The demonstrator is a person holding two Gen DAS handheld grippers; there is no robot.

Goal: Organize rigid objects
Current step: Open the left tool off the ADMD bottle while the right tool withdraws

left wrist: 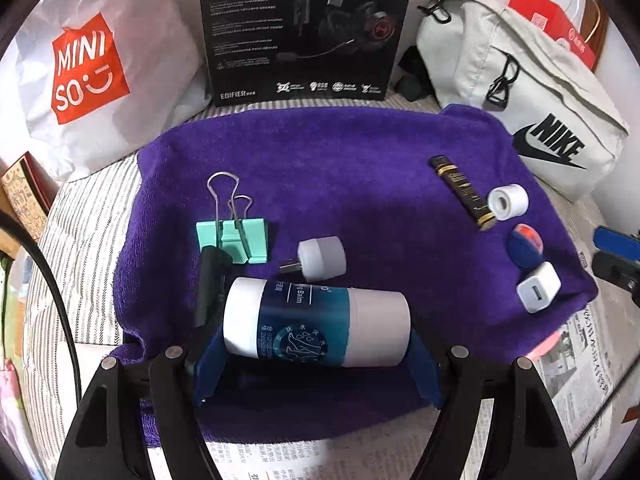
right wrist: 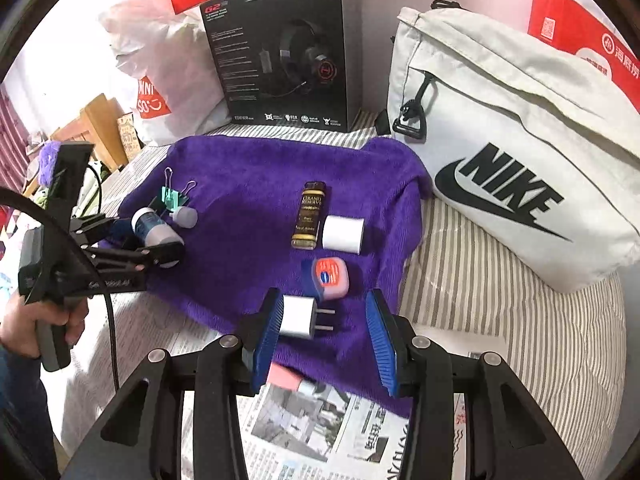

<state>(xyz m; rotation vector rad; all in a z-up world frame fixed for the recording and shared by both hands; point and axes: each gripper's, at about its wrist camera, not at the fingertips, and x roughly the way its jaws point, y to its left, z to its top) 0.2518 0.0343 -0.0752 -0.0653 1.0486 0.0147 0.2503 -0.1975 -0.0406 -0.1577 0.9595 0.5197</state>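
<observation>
Altogether, one balm tube (left wrist: 316, 322) in left claw (left wrist: 316, 364), two binder clips (left wrist: 234, 236), two white plugs (right wrist: 298, 316)

A home bedroom: ahead of the grippers, a bed with a striped sheet (right wrist: 500, 320) holds a purple towel (left wrist: 340, 168) and newspaper (right wrist: 320, 432). Beyond the towel, against the wall, stand a shopping bag (left wrist: 92, 68), a headset box (left wrist: 304, 28) and a white sports bag (right wrist: 520, 140).

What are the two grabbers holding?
The left gripper holds the balm tube by its two ends. The right gripper, open around the charger, holds nothing.
</observation>
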